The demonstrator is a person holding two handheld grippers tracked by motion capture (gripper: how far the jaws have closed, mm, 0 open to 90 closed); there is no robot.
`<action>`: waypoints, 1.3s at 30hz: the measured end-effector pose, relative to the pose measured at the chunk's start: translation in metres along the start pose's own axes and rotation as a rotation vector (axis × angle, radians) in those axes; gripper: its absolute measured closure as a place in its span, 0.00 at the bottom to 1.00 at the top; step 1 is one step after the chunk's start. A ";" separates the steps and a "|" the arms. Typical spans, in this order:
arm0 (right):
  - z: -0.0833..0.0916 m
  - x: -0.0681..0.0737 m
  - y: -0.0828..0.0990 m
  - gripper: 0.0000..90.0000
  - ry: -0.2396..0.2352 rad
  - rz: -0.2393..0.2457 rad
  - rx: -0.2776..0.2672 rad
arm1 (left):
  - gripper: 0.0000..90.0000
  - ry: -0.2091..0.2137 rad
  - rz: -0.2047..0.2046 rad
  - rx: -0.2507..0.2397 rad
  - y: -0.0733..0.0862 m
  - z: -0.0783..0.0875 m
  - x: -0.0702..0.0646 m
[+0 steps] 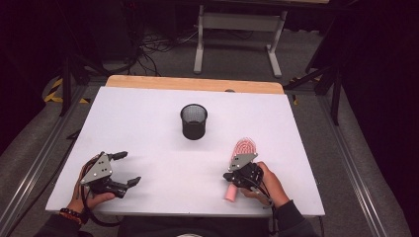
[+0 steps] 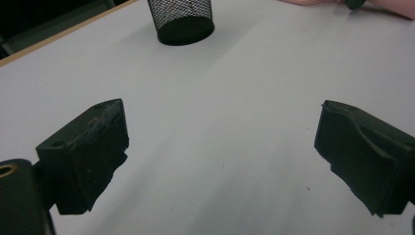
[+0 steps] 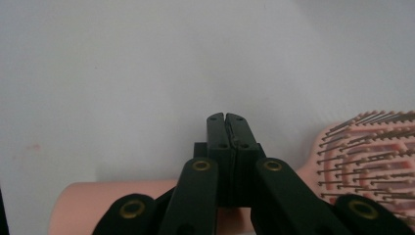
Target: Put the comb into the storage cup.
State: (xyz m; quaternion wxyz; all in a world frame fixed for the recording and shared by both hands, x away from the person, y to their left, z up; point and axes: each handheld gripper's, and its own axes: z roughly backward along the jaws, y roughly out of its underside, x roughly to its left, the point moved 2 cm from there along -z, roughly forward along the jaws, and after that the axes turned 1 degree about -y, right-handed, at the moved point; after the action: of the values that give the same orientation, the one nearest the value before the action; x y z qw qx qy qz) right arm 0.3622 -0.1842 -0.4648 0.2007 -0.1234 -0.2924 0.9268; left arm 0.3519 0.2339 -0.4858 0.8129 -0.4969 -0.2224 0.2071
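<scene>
The black wire-mesh cup [image 1: 193, 121] looks empty; the clenched right gripper [image 1: 236, 174] hovers over the pink plastic hairbrush [image 1: 243, 149], left gripper [image 1: 125, 169] released.

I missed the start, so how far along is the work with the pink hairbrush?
Nothing looks finished: the pink hairbrush lies flat on the white table, apart from the black mesh cup. In hand: the right gripper sits over the brush's handle with its fingers shut together, gripping nothing. The left gripper waits open. Left, likely: opening, grasping and lifting the brush.
</scene>
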 end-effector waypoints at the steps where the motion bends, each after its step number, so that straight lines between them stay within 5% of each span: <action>1: 0.002 -0.001 0.003 1.00 0.008 0.000 0.005 | 0.08 0.002 -0.004 0.007 0.000 -0.001 0.000; 39: 0.028 -0.023 0.040 0.99 0.143 -0.078 0.059 | 0.08 0.015 -0.009 0.012 0.000 -0.001 -0.001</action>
State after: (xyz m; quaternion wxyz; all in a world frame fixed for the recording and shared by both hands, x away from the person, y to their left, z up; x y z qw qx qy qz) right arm 0.3610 -0.2377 -0.4638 0.2607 -0.1716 -0.2544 0.9153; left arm 0.3516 0.2323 -0.4868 0.8185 -0.4925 -0.2170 0.2011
